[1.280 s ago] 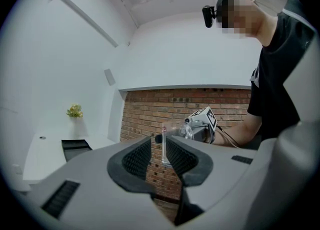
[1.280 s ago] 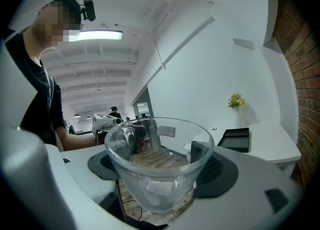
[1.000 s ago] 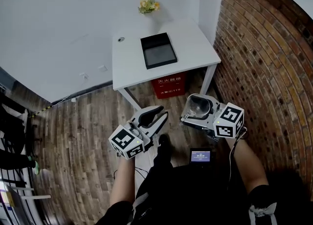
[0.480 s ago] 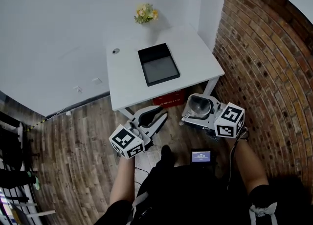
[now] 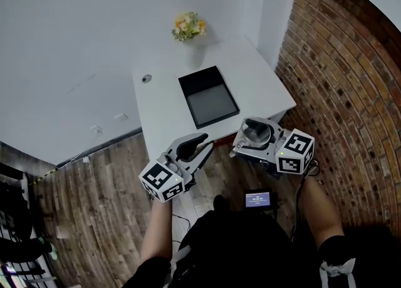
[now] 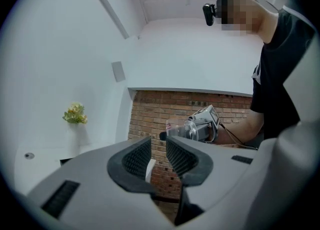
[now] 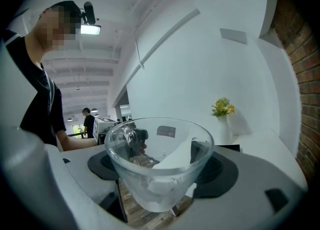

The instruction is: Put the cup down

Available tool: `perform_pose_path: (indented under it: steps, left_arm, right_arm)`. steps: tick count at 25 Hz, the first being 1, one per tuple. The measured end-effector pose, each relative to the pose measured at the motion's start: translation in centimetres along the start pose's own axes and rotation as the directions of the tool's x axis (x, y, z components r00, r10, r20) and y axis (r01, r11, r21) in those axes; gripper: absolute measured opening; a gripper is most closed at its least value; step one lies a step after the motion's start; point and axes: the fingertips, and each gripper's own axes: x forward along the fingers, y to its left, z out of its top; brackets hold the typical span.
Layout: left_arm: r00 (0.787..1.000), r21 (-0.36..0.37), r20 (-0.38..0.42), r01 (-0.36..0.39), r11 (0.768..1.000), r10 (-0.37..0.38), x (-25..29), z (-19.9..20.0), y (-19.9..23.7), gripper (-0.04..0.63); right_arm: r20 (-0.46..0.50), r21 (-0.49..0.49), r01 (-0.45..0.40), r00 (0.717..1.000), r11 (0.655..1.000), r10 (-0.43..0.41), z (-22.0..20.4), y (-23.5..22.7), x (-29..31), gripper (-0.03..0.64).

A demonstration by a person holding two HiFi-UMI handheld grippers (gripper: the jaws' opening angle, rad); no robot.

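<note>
Right claw [image 7: 161,166] clamps the one glass cup [image 7: 152,186].

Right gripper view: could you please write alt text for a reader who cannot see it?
The right gripper holds a clear glass cup between its dark jaws. Behind stand yellow flowers on a white table.

The white tabletop [image 5: 163,111] has slid down the frame, from upper centre to the middle, closer to the person. Its near edge now meets the tips of the left tongs [image 5: 205,143]. The right tongs [image 5: 250,138], with the clear glass cup [image 5: 255,131], now overlap its near right corner, where a second ago wooden floor [image 5: 106,180] showed between. The black rectangular tray [image 5: 208,97] lies nearer the tongs too.
</note>
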Motion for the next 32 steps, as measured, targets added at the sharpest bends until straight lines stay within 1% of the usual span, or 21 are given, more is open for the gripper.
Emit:
perform_pose_path:
  steps: [3, 6, 11, 20, 25, 32]
  left_arm:
    - [1.000, -0.014, 0.007, -0.004, 1.000, 0.004, -0.1, -0.1, 1.8, 0.084]
    - [1.000, -0.036, 0.006, -0.008, 0.999, 0.008, -0.2, -0.5, 2.9, 0.084]
    - [1.000, -0.052, 0.005, -0.014, 0.999, 0.014, 0.2, -0.8, 4.6, 0.084]
    - [1.000, -0.056, -0.007, -0.024, 0.998, 0.023, 2.3, -1.1, 6.9, 0.084]
    - [0.999, -0.065, -0.018, -0.034, 0.997, 0.033, 4.3, -1.5, 8.7, 0.084]
    - [0.998, -0.074, -0.028, -0.054, 0.996, 0.052, 7.8, -1.4, 12.1, 0.094]
  right_arm:
    - [-0.004, 0.008, 0.010, 1.000, 1.000, -0.010, 0.2, -0.9, 1.3, 0.411]
    - [-0.018, 0.015, 0.012, 1.000, 1.000, -0.012, 0.0, -1.4, 2.0, 0.411]
    - [-0.020, 0.023, 0.012, 1.000, 1.000, -0.012, 0.2, -2.7, 3.0, 0.411]
    - [-0.014, 0.031, 0.007, 1.000, 1.000, -0.006, 0.2, -5.8, 3.9, 0.411]
    - [-0.012, 0.035, -0.004, 1.000, 0.999, 0.004, 0.6, -8.5, 4.2, 0.412]
    - [-0.019, 0.043, -0.029, 0.999, 0.999, 0.030, 1.5, -13.5, 5.1, 0.411]
